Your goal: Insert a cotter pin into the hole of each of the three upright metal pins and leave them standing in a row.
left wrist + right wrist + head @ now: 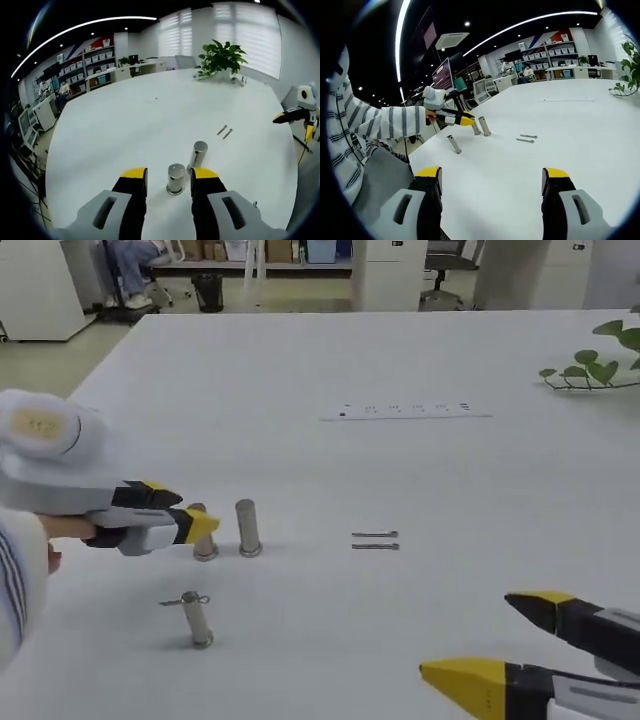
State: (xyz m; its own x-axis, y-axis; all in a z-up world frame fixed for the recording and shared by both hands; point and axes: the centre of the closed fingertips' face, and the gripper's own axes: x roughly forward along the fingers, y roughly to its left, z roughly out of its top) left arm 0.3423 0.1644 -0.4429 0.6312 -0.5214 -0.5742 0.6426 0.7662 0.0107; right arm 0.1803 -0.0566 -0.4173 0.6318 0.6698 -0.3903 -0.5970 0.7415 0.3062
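Observation:
Three metal pins stand on the white table (400, 470). One pin (204, 543) (176, 178) sits between the yellow-tipped jaws of my left gripper (185, 508) (169, 175), which is open with a gap on both sides. A second pin (248, 528) (198, 155) stands just to its right. The third pin (199, 622) (453, 144) stands nearer me with a cotter pin (185, 600) through its top. Two loose cotter pins (375, 540) (225, 131) (527, 138) lie flat further right. My right gripper (475, 635) (491, 175) hovers open at the near right, holding nothing.
A white power strip (405, 412) lies at the back of the table. A potted plant (600, 365) (220, 57) reaches in at the far right. Office furniture and a seated person stand beyond the far edge.

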